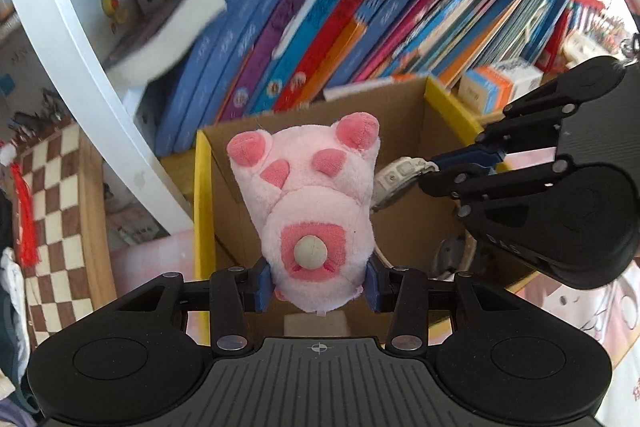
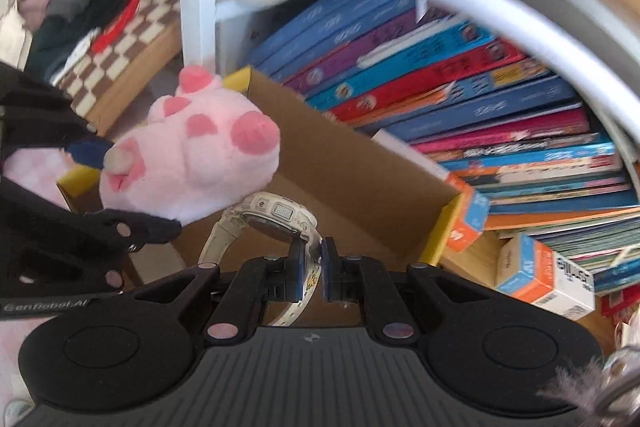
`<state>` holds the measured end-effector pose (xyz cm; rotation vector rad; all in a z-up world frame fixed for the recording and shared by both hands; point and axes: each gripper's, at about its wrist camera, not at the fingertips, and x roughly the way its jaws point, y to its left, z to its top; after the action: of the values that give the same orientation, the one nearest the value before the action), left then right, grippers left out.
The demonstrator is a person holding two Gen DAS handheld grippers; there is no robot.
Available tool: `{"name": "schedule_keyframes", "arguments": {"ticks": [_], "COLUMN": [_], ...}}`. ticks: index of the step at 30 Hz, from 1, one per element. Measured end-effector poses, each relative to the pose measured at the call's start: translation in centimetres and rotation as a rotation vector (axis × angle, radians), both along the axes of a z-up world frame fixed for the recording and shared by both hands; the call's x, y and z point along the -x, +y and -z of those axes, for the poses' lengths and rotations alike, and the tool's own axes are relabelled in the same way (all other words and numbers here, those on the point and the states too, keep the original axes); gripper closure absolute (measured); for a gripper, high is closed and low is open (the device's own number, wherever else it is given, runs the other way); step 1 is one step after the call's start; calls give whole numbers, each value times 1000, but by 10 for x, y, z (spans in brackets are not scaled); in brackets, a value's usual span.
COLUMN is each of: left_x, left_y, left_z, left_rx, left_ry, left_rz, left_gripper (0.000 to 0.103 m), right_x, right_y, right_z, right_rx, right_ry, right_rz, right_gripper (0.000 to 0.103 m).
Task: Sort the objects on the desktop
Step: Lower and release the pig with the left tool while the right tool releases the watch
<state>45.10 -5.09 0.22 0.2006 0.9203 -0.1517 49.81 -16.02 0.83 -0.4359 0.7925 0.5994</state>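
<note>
- The left gripper (image 1: 319, 285) has its jaws clamped on the lower end of a pink plush toy (image 1: 310, 201), which sticks out straight ahead of the jaws, paws pointing away.
- The right gripper (image 2: 311, 269) has its jaws closed on the strap of a pale wristwatch (image 2: 276, 217); the watch face sits just ahead of the jaws and the strap loops back beneath them.
- Both items hang over an open cardboard box (image 1: 430, 131) with yellow edges, which lies directly ahead of and below both pairs of jaws. The plush and the watch are close beside each other, possibly touching; the pictures do not settle it.
- Beyond the box, past the jaws, a row of leaning books (image 2: 460, 75) fills a shelf, and a small orange and blue carton (image 2: 544, 277) sits to the right of the right jaws.
- The step in hand looks like the drop-off: both objects are carried to the box and poised above its opening, not yet released.
- The next move probably calls for lowering each item a little inside the box walls, then parting the jaws. Releasing one at a time would keep the plush from knocking the watch aside.
</note>
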Motion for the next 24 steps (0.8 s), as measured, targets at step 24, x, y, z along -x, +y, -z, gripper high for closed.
{"name": "schedule_keyframes", "arguments": {"ticks": [24], "left_x": [-24], "left_y": [3], "left_z": [41], "left_rx": [-119], "left_ry": [115], "left_rz": [24], "left_gripper": [44], "right_x": [-28], "right_y": [31], "right_z": [42], "right_rx": [134], "right_ry": [97], "right_rz": [-74], "right_gripper": [89]}}
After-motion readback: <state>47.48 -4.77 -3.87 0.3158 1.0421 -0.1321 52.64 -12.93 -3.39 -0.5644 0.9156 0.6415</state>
